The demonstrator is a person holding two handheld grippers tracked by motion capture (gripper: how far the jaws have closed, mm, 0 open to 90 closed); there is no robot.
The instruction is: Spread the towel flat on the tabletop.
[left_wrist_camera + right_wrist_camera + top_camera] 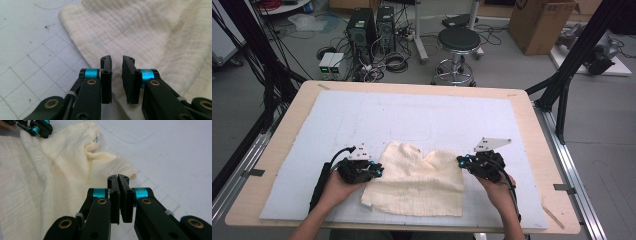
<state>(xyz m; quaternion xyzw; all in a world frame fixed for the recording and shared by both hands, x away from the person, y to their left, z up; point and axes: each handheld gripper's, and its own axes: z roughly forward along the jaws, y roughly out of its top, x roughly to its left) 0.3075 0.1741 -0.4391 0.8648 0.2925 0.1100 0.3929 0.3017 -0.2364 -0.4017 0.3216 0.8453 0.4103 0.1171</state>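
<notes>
Cream cloth (417, 180) flat on white mat (422, 115)

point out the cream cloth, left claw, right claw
cream cloth (417, 182), high view, middle of the fabric
left claw (117, 80), left gripper view, gap midway between its tips, over the cloth
right claw (121, 198), right gripper view, seam where the tips meet

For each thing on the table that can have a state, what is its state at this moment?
Cream cloth: lying on the mat, folded over, rumpled along its far edge.
Left gripper: jaws a little apart over the cloth's edge, nothing pinched between them.
Right gripper: jaws shut, nothing visible between them, by the cloth's right corner.
White grid mat: flat on the wooden table.
</notes>
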